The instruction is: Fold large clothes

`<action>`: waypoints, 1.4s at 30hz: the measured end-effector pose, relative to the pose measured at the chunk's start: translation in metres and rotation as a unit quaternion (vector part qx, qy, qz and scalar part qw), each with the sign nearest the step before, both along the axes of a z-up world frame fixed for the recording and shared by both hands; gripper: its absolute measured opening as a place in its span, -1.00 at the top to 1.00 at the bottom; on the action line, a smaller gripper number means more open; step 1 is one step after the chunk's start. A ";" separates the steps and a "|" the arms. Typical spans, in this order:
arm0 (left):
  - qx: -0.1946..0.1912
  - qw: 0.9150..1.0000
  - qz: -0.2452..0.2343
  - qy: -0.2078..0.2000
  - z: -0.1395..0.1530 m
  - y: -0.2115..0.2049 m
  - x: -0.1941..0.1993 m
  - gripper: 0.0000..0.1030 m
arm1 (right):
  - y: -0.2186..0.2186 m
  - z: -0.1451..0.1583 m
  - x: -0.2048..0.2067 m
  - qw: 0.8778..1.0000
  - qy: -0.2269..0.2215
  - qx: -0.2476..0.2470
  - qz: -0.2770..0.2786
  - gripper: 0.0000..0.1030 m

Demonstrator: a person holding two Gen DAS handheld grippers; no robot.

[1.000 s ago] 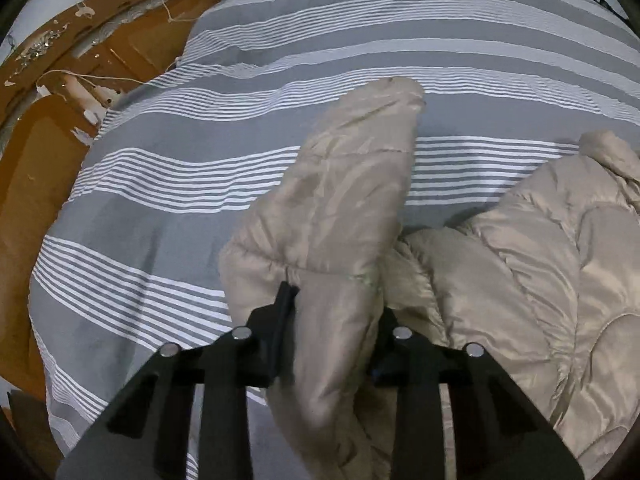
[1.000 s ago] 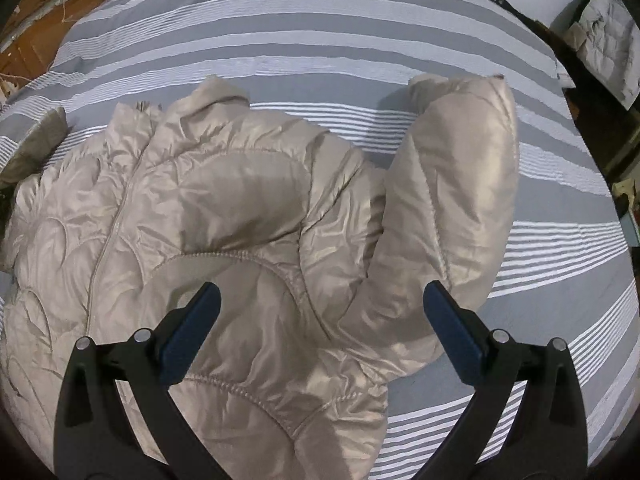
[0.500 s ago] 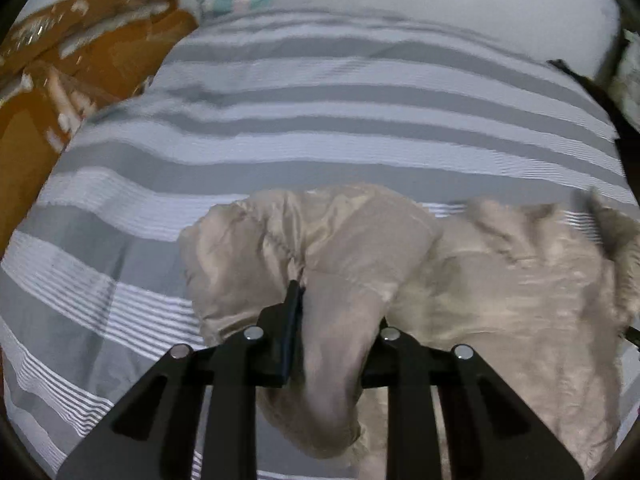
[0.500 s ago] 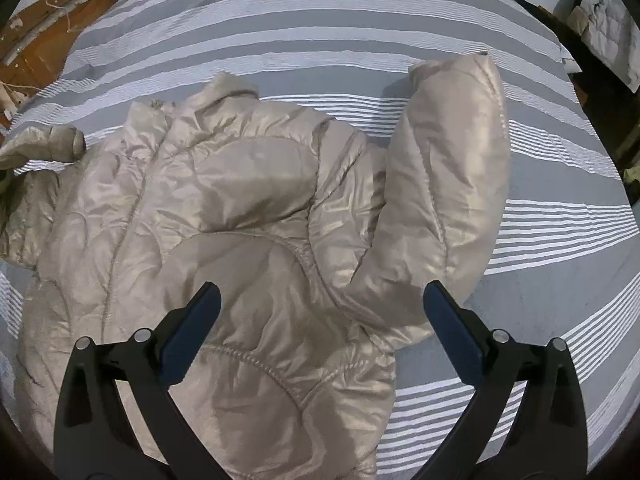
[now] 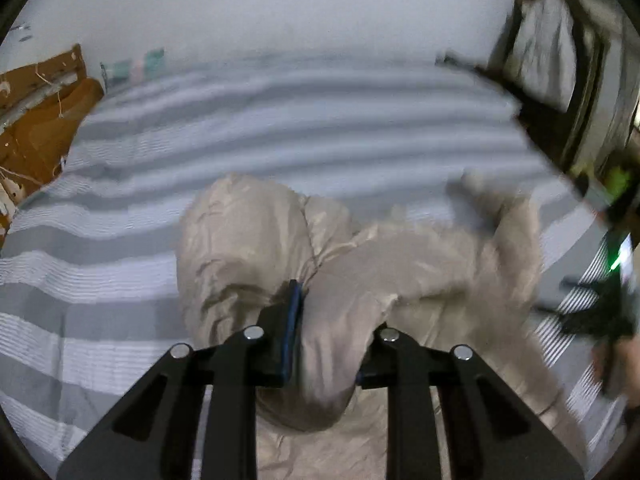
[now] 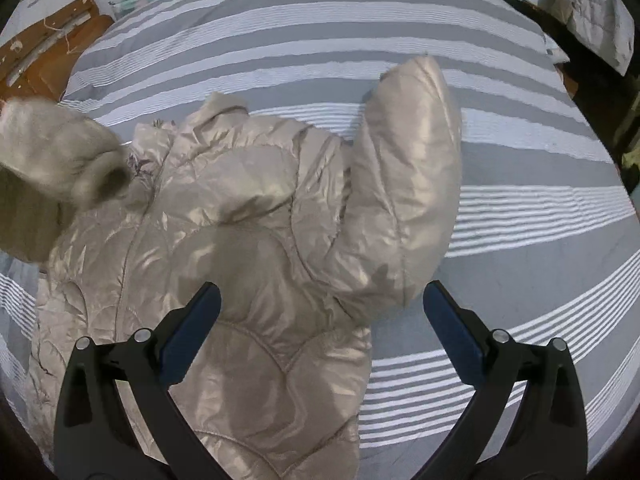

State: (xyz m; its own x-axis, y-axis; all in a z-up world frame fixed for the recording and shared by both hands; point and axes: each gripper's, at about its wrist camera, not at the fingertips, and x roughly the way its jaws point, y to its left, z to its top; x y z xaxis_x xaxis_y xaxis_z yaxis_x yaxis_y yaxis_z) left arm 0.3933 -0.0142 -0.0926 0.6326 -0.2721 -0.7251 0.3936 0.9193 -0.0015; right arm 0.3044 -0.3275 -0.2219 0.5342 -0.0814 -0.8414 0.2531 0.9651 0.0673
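Observation:
A beige quilted puffer jacket (image 6: 240,248) lies spread on a bed with a grey and white striped cover (image 6: 520,168). My left gripper (image 5: 332,320) is shut on the jacket's left sleeve (image 5: 248,248) and holds it lifted over the jacket body. That lifted sleeve (image 6: 60,160) shows blurred at the left of the right wrist view. The right sleeve (image 6: 408,200) lies bent upward on the cover. My right gripper (image 6: 320,320) is open and empty, hovering above the jacket's lower right side. It shows blurred at the right edge of the left wrist view (image 5: 600,316).
Brown wooden furniture (image 6: 44,60) stands beyond the bed's far left corner. A dark frame with a pale quilted item (image 6: 600,12) stands off the far right corner. A white wall (image 5: 280,12) is behind the bed.
My left gripper has lifted the left sleeve and carried it right, over the jacket body. The right gripper stayed open and drew back slightly.

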 end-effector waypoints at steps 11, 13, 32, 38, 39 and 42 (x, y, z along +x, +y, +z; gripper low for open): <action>0.117 0.993 0.008 0.033 -0.077 0.000 -0.001 0.52 | 0.018 -0.016 0.001 1.000 0.016 0.005 0.020 -0.94; 0.110 0.993 0.005 0.035 -0.075 0.004 -0.004 0.49 | 0.025 -0.014 0.003 1.000 0.014 0.005 0.024 -0.94; 0.109 0.994 -0.003 -0.009 -0.079 0.028 -0.065 0.23 | 0.059 -0.009 0.006 0.998 0.028 0.003 0.049 -0.94; 0.045 0.999 0.003 0.000 -0.072 0.046 -0.068 0.21 | 0.073 -0.006 0.007 0.998 0.029 -0.003 0.063 -0.94; 0.038 0.999 0.006 0.002 -0.069 0.048 -0.067 0.21 | 0.075 -0.006 0.008 0.997 0.030 -0.002 0.065 -0.94; 0.005 1.000 0.005 0.012 -0.064 0.055 -0.065 0.20 | 0.081 -0.002 0.005 0.997 0.032 -0.001 0.067 -0.94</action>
State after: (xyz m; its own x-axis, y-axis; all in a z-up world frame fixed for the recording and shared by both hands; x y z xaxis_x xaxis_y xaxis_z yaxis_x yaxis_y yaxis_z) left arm 0.3285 0.0405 -0.1565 0.6182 -0.2575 -0.7426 0.3840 0.9233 -0.0005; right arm 0.3096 -0.2470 -0.2242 0.4858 -0.0146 -0.8739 0.1251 0.9907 0.0530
